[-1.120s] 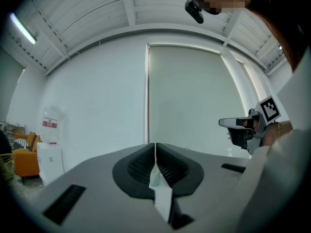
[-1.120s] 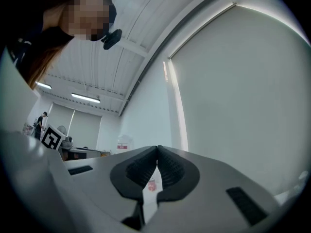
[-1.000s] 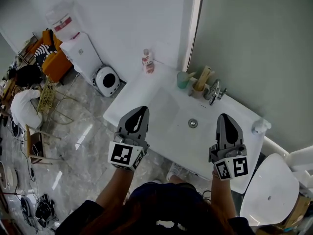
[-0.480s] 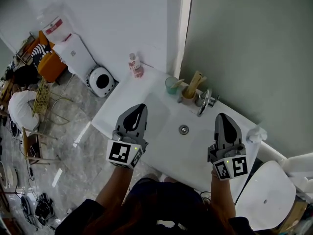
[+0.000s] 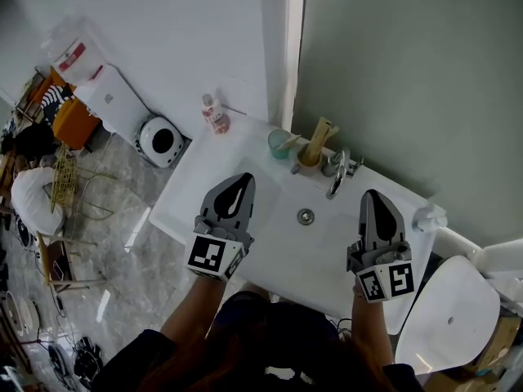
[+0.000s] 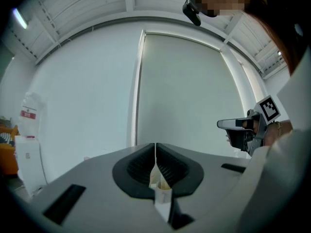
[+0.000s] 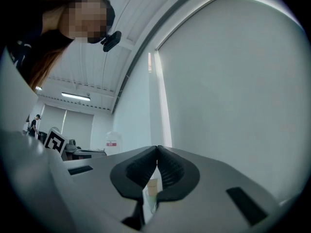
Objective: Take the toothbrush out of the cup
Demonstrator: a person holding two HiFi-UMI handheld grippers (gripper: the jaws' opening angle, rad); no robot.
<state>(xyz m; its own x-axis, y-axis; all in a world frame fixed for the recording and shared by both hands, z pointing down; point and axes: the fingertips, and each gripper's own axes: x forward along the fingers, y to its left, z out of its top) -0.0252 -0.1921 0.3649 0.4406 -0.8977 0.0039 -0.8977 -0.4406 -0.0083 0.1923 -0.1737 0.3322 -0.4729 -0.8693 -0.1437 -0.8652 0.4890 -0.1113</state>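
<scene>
Vs a sec ago, both have come fwd over the sink. L gripper & R gripper are closed, empty. The toothbrush stands in the tan cup by the tap, well ahead; approach only.

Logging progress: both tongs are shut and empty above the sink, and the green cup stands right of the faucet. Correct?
Not quite: the green cup stands left of the faucet, as the head view shows. The left tongs and right tongs are shut and empty above the sink.
</scene>
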